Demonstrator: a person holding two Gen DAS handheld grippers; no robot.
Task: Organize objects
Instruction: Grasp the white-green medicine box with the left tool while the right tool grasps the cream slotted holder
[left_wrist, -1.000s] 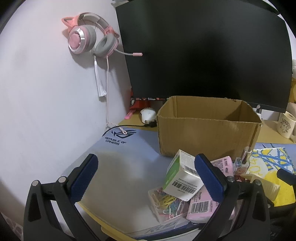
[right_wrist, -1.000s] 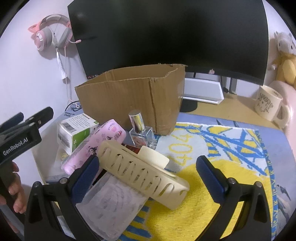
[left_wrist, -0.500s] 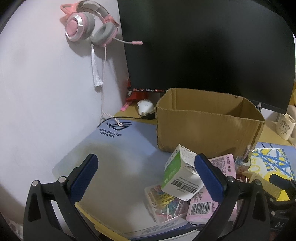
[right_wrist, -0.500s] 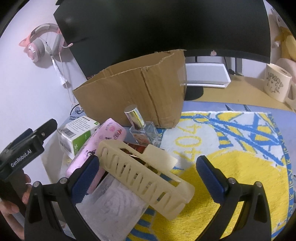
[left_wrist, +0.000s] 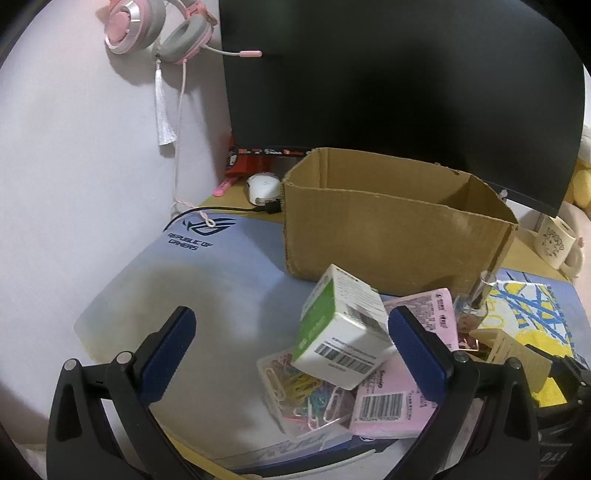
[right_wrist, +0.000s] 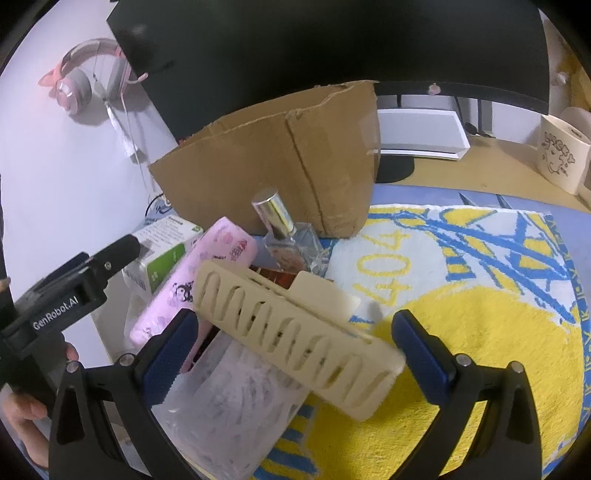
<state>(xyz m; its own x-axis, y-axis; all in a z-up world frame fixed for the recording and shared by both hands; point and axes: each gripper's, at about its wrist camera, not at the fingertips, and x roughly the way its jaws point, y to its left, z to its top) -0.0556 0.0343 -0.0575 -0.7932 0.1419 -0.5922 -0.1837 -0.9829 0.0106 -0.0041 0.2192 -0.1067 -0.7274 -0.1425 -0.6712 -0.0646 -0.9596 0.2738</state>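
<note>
An open cardboard box (left_wrist: 391, 236) stands on the desk mat; it also shows in the right wrist view (right_wrist: 280, 166). In front of it lies a pile: a green-and-white carton (left_wrist: 341, 328), a clear case of coloured paper clips (left_wrist: 306, 387), a pink packet (left_wrist: 399, 387), a perfume bottle (right_wrist: 288, 240), a cream slotted holder (right_wrist: 295, 328) and a clear plastic bag (right_wrist: 229, 402). My left gripper (left_wrist: 291, 350) is open, its right finger beside the carton. My right gripper (right_wrist: 291, 347) is open around the cream holder, not touching it.
A black monitor (left_wrist: 399, 74) stands behind the box. A pink headset (left_wrist: 159, 33) hangs on the left wall. A white mouse (left_wrist: 262, 188) lies behind the mat. A cream mug (right_wrist: 561, 155) stands far right. A yellow-and-blue towel (right_wrist: 480, 314) covers the mat's right side.
Both grippers have moved forward and lower toward the pile. The cream holder now lies between my right gripper's fingers. Both stay open.
</note>
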